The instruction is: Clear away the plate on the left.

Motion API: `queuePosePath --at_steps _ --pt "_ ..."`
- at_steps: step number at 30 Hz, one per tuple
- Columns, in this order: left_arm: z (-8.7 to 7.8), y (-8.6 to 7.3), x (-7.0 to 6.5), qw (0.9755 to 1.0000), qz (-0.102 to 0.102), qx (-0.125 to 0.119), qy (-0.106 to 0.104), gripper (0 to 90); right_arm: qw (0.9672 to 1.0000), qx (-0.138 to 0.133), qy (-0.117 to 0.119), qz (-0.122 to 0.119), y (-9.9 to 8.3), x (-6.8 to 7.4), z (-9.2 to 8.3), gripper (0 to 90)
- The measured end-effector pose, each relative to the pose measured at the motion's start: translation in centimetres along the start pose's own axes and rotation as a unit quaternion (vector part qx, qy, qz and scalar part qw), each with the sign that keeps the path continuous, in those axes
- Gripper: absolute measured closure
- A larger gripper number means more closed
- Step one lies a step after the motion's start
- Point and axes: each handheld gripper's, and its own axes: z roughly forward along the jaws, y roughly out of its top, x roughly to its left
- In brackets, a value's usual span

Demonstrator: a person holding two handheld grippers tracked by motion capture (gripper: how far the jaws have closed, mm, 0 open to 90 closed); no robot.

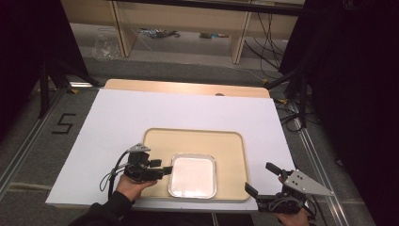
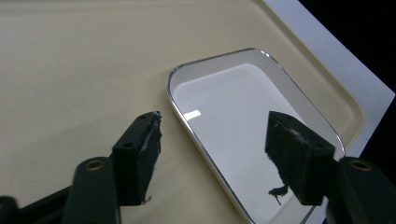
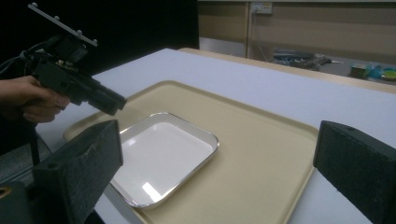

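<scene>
A small square metal tray [image 1: 193, 175] with a white inside and a shiny rim lies empty in the near part of a large beige tray [image 1: 197, 139]. My left gripper [image 1: 165, 168] hovers at the small tray's left rim, pointing right. In the left gripper view its jaws stand wide apart over that rim [image 2: 187, 126], open [image 2: 215, 119] and not touching it. My right gripper [image 1: 259, 176] is held off the beige tray's near right corner, open [image 3: 219, 135], with nothing between its jaws. The right gripper view also takes in the small tray [image 3: 161, 156] and the left gripper [image 3: 112, 103].
The beige tray rests on a white board [image 1: 141, 113] that covers a wooden table [image 1: 188, 87]. A black "5" [image 1: 63, 123] is taped on the floor at the left. Shelving and cables [image 1: 268, 42] stand beyond the table, and dark stands flank it.
</scene>
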Motion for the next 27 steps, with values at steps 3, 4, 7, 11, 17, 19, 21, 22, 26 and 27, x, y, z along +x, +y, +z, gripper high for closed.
queuePosePath --at_steps 3,4,7,11,17,19,21,22,26,27 --pt "-0.8 0.2 -0.2 0.9996 0.009 -0.028 0.002 26.0 1.0000 0.002 -0.001 0.000 0.0 0.0 0.0 2.0" --pt "-1.1 0.2 -0.3 0.9994 0.008 -0.035 0.002 23.8 1.0000 0.002 -0.001 -0.001 0.0 0.0 0.0 2.0" --pt "-1.8 0.3 -0.4 0.9984 0.018 -0.053 0.004 17.3 1.0000 -0.001 -0.002 0.001 0.0 0.0 0.0 2.0" --pt "-2.6 0.1 -0.6 0.9966 0.037 -0.072 0.011 16.5 1.0000 0.001 -0.003 0.001 0.0 0.0 -0.1 2.0" --pt "-3.5 -0.2 -0.5 0.9954 0.037 -0.086 0.019 16.3 1.0000 0.001 -0.003 0.002 0.0 0.0 0.0 2.0" --pt "-3.6 -0.2 -0.4 0.9951 0.043 -0.087 0.019 16.3 1.0000 0.001 -0.002 0.001 0.0 0.0 -0.1 2.0" --pt "-3.9 -0.3 -0.4 0.9945 0.051 -0.087 0.029 16.2 1.0000 0.000 -0.004 0.002 0.0 0.0 -0.1 2.0" --pt "-4.0 -0.3 -0.3 0.9944 0.053 -0.086 0.031 16.2 1.0000 0.000 -0.004 0.002 0.0 0.0 -0.1 2.0" --pt "-4.5 -0.4 -0.1 0.9932 0.060 -0.095 0.031 15.7 1.0000 0.000 -0.004 0.002 0.0 0.0 -0.1 2.0" --pt "-4.6 -0.5 -0.1 0.9933 0.056 -0.096 0.032 15.6 1.0000 0.000 -0.003 0.002 0.0 0.0 -0.1 2.0"
